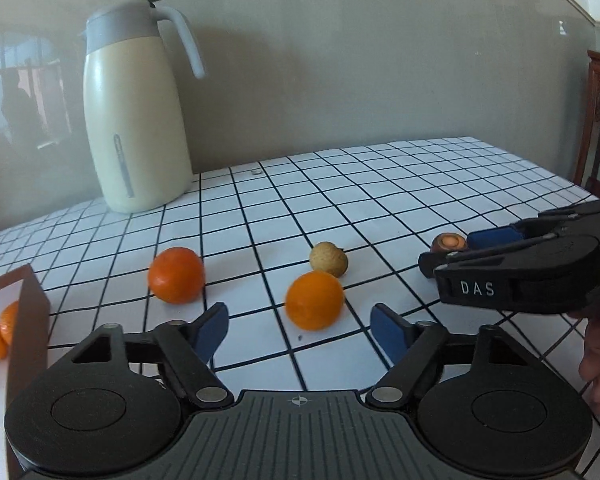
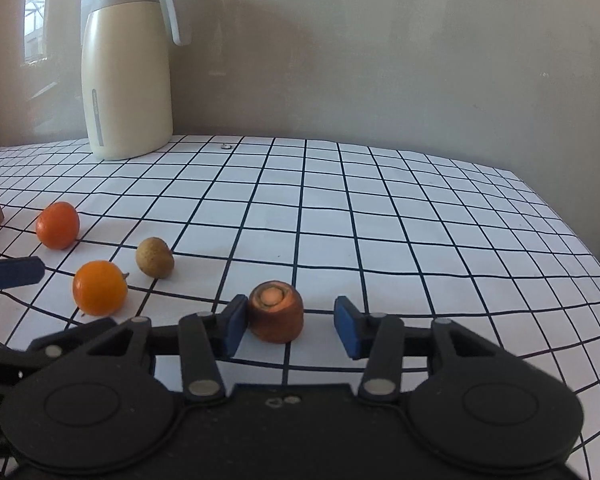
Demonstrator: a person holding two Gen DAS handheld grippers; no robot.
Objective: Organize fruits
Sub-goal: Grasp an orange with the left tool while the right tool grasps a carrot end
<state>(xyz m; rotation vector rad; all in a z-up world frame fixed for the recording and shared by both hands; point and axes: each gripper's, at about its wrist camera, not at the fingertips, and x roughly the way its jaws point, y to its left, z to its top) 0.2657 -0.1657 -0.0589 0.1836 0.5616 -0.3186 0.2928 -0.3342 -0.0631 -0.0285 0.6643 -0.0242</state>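
Only readable text I can spot is "DAS", in pale raised capitals on the black side of the right gripper (image 1: 446, 258), over at the right edge of the left wrist view, about mid-height. The cream thermos jug (image 1: 134, 120) in the upper left has a grey vertical strip down its front with something printed on it, but it's way too small and blurry to make out in either view.

Cream thermos jug (image 1: 134, 120) on grid-patterned tablecloth (image 1: 380, 184), grey wall (image 1: 360, 60) behind
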